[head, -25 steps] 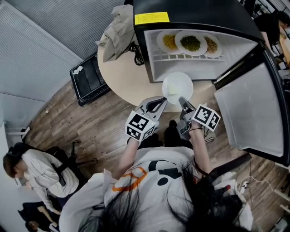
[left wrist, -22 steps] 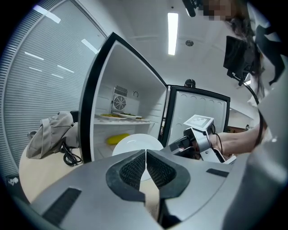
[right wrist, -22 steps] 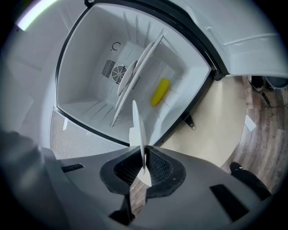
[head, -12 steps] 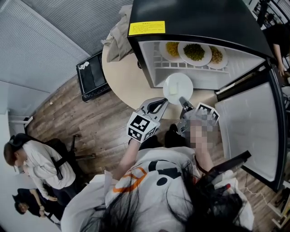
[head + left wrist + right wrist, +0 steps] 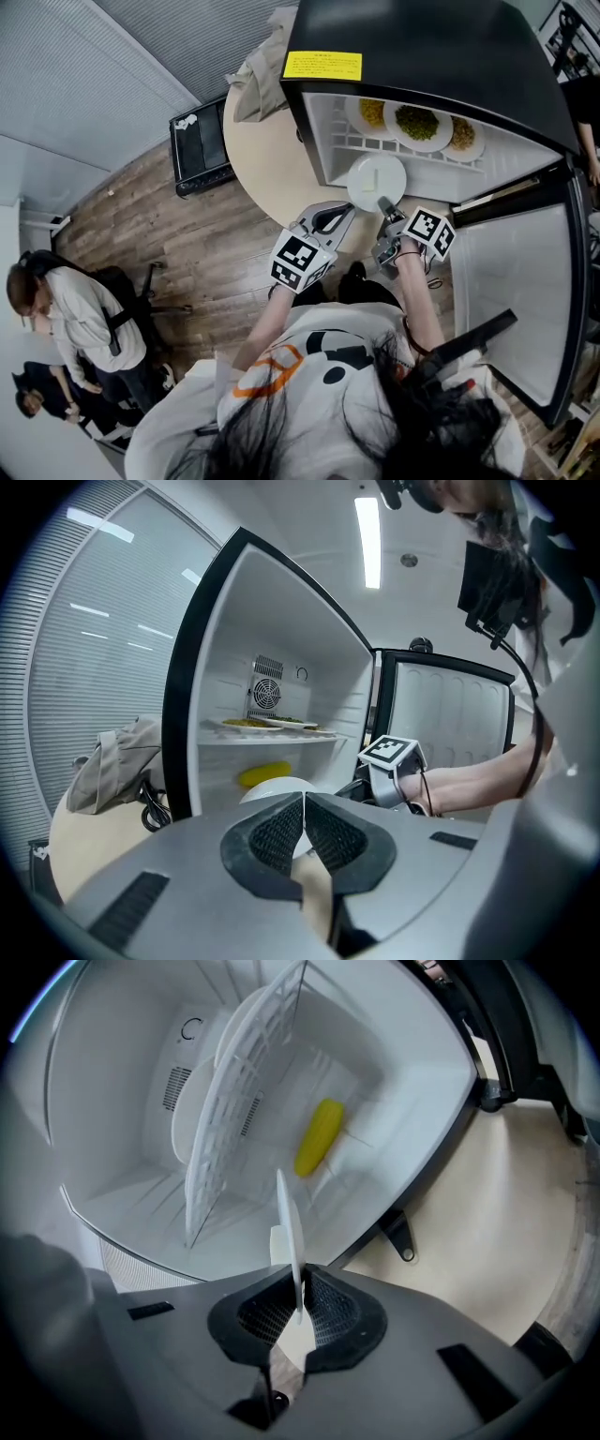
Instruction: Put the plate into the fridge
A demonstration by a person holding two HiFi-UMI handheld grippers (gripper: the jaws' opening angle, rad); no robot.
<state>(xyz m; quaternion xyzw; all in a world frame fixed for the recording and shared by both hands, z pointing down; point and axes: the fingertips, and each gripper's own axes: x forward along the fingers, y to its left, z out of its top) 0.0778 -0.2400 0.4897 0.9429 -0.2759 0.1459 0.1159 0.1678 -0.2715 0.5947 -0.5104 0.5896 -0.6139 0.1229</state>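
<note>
The plate point(image 5: 376, 182), clamped by its near rim in my right gripper point(image 5: 383, 203), has advanced from over the counter point(image 5: 267, 159) to the fridge point(image 5: 422, 56) mouth, below the shelf point(image 5: 345, 141) carrying three dishes point(image 5: 417, 123). Insertion is beginning. My left gripper point(image 5: 337, 216) is closed, empty, just beside.

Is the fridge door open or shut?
Open. The door stands swung aside, and the shelf with food plates shows inside.

Yellow label point(image 5: 322, 66) atop fridge point(image 5: 441, 47), print illegible
</note>
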